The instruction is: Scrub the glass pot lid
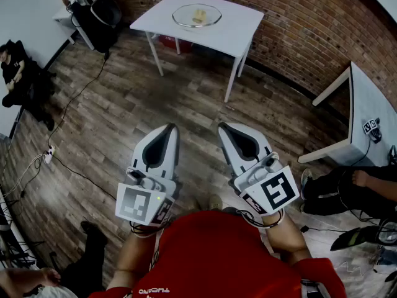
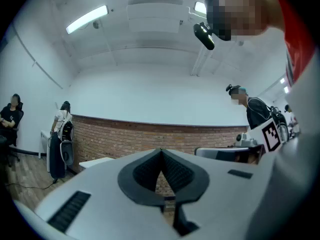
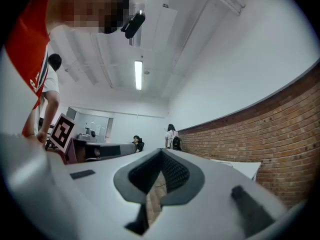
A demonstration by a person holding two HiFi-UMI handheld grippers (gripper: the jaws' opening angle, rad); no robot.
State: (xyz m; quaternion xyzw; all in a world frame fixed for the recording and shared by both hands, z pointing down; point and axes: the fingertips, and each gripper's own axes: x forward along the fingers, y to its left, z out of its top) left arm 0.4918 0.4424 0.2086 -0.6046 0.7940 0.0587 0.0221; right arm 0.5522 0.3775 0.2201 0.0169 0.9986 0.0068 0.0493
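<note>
Jaws of the left gripper [image 1: 170,128] are pressed together with nothing between them; those of the right gripper [image 1: 223,126] are likewise closed and empty; both grippers are held side by side above the wooden floor [image 1: 186,98], near the person's red shirt [image 1: 217,253]; the glass pot lid [image 1: 196,15] lies on the far white desk [image 1: 239,33] beside the brick wall [image 1: 298,30], well apart from both grippers; something yellowish shows at its middle.

The lid [image 1: 183,14] on the far table [image 1: 236,30] is too small to show detail; the yellow thing [image 1: 198,15] at its middle is perhaps a sponge. The right edge cuts off a second table [image 1: 371,101] and a person [image 1: 338,190], leaving legs and one hand.
</note>
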